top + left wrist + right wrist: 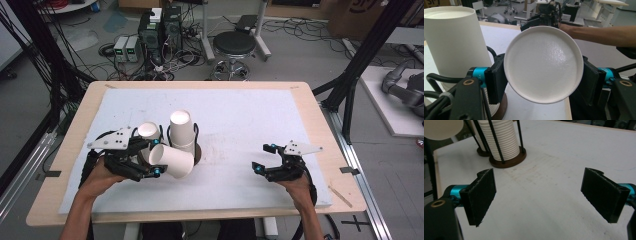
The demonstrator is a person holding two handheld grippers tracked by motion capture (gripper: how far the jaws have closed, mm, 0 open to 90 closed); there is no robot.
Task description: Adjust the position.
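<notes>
**Left gripper clamps a tipped paper cup beside the cup racks**

High view: Left gripper [150,162], at the near left of the table [240,107], holds a white paper cup [172,161] on its side. The cup's long axis runs roughly level, its closed base pointing right and slightly near, towards the right gripper [264,159]. That gripper waits well apart at the near right, jaws spread wide and empty. Just beyond the held cup stand two upright cup stacks [181,131] in wire racks.

Left gripper view: the cup's round base [543,63] faces the camera, both jaws pressing its wall from either side; a tall stack [454,42] stands to the left.

Right gripper view: the open pads [482,195] frame bare table; the ribbed stack [502,141] on its brown base lies far left, so the left gripper is much the nearer to the racks.
</notes>
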